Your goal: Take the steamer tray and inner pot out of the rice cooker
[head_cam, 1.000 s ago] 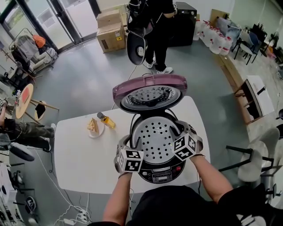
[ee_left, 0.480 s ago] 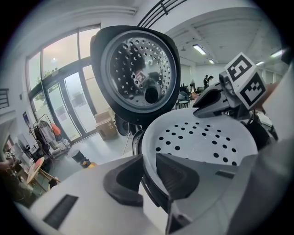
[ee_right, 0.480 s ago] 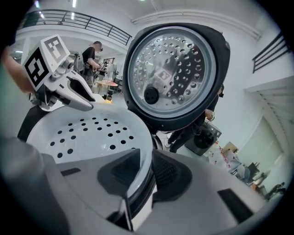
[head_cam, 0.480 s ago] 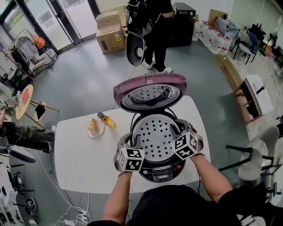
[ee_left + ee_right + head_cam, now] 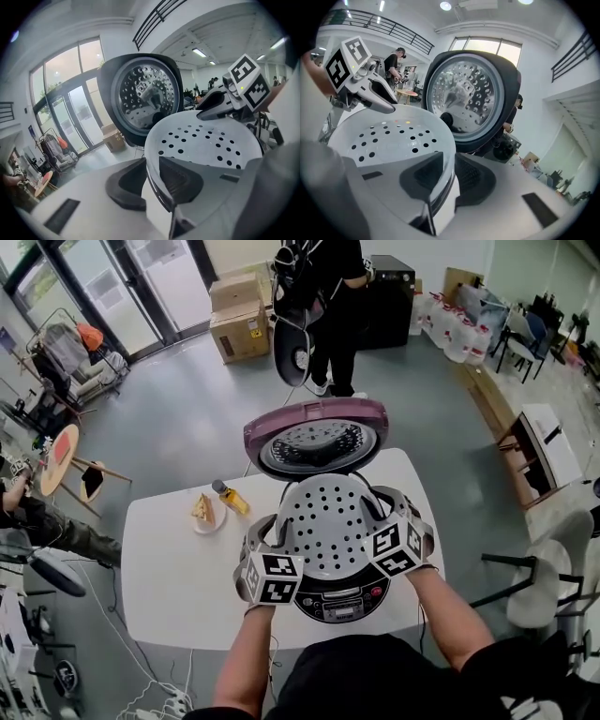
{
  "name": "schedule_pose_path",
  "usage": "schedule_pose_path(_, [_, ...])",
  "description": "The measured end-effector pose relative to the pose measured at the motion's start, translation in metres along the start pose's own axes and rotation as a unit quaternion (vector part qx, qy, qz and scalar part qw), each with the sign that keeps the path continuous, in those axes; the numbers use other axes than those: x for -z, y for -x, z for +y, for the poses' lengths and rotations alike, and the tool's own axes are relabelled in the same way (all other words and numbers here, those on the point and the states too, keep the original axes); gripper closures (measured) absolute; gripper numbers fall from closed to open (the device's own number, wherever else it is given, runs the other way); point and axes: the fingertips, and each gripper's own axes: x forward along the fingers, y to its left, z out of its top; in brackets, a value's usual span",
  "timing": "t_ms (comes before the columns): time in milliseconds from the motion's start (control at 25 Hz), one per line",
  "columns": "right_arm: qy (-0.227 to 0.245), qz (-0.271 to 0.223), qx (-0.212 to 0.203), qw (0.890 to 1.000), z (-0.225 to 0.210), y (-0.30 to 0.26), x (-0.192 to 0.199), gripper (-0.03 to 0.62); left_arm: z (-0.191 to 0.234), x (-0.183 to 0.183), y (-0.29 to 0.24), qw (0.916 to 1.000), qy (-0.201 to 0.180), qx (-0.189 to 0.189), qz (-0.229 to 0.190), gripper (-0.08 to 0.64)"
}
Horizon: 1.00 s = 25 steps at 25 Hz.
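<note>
Pinching steamer tray (image 5: 323,521): left tool (image 5: 150,180), right tool (image 5: 449,177).

Lab-like hall: cartons (image 5: 238,317), glass doors (image 5: 141,282), cables (image 5: 150,699).

Bright, even light: daylight through the glass doors (image 5: 141,282) plus ceiling lamps (image 5: 445,5), shadows weak on the white worktop (image 5: 178,568). Head view sharp at centre, bent toward the edges; both gripper views are fisheye inside a dark round vignette, window panes (image 5: 70,70) blown out, glints on the metal lid plate (image 5: 464,101). Left tongs (image 5: 150,180) and right tongs (image 5: 449,176), up close, look soft; steamer tray (image 5: 206,140) pale, low contrast.
</note>
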Motion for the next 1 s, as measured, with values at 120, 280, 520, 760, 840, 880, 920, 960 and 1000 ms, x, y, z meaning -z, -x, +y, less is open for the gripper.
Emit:
schedule_pose_path(120, [0.004,-0.02,0.001,1.0,-0.006,0.013,-0.014,0.515,0.003,-0.011,0.015,0.9999,0.001,-0.013,-0.011,0.472])
schedule_pose_path(280, [0.012,-0.046,0.0,0.999,-0.007,0.027,-0.037,0.519,0.011,-0.019,0.037,0.9987,0.015,-0.038,-0.029,0.477])
schedule_pose_path(520, [0.033,-0.053,0.0,0.998,0.021,0.031,-0.069,0.522,0.035,0.002,0.062,0.9979,0.027,-0.043,-0.042,0.474])
schedule_pose_path(760, [0.056,-0.051,0.015,0.997,0.071,0.023,-0.107,0.522,0.079,0.037,0.088,0.9976,0.02,-0.033,-0.057,0.465])
schedule_pose_path(840, [0.062,-0.051,0.019,0.997,0.092,0.02,-0.126,0.521,0.101,0.051,0.098,0.9976,0.021,-0.033,-0.058,0.466])
schedule_pose_path(880, [0.063,-0.052,0.02,0.996,0.102,0.017,-0.135,0.522,0.112,0.058,0.103,0.9974,0.021,-0.033,-0.06,0.466])
schedule_pose_path(920, [0.064,-0.053,0.02,0.996,0.112,0.014,-0.144,0.522,0.123,0.065,0.107,0.9973,0.022,-0.035,-0.061,0.466])
schedule_pose_path(960, [0.064,-0.054,0.021,0.996,0.123,0.011,-0.151,0.522,0.133,0.073,0.111,0.9972,0.023,-0.036,-0.062,0.466])
schedule_pose_path(1000, [0.064,-0.055,0.021,0.996,0.135,0.007,-0.158,0.522,0.142,0.083,0.115,0.9971,0.023,-0.038,-0.061,0.468])
